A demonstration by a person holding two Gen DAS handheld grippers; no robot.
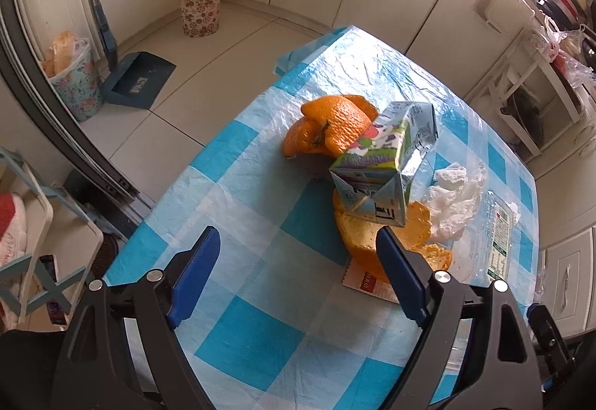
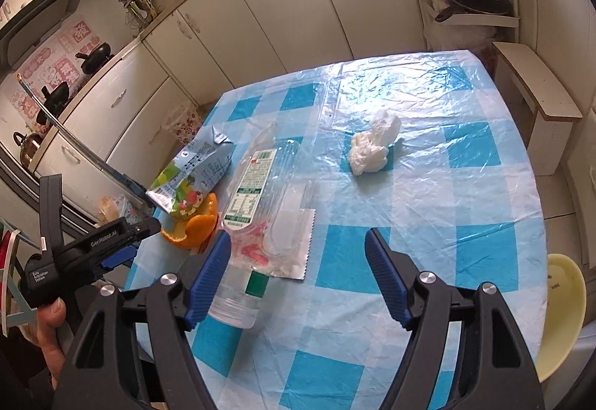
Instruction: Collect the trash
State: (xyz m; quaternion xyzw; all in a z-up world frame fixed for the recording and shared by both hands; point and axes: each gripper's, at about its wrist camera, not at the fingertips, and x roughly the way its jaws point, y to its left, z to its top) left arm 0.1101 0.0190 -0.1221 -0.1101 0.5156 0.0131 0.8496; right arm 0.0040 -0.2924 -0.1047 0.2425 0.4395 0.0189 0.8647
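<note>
A crushed juice carton (image 1: 387, 164) lies on torn orange peel (image 1: 335, 127) on the checked counter (image 1: 238, 335), just ahead of the left hand-held gripper (image 1: 298, 253), whose jaws stand spread and empty. A flattened clear bottle (image 2: 257, 194) lies beside the right hand-held gripper (image 2: 298, 253), its left finger (image 2: 208, 276) over the neck; those jaws are wide apart, gripping nothing. A crumpled white tissue (image 2: 372, 145) sits farther ahead.

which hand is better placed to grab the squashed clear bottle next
Right. The clear bottle lies just ahead of the open right gripper, its neck by one of the fingers. The left gripper faces the juice carton and orange peel instead.
</note>
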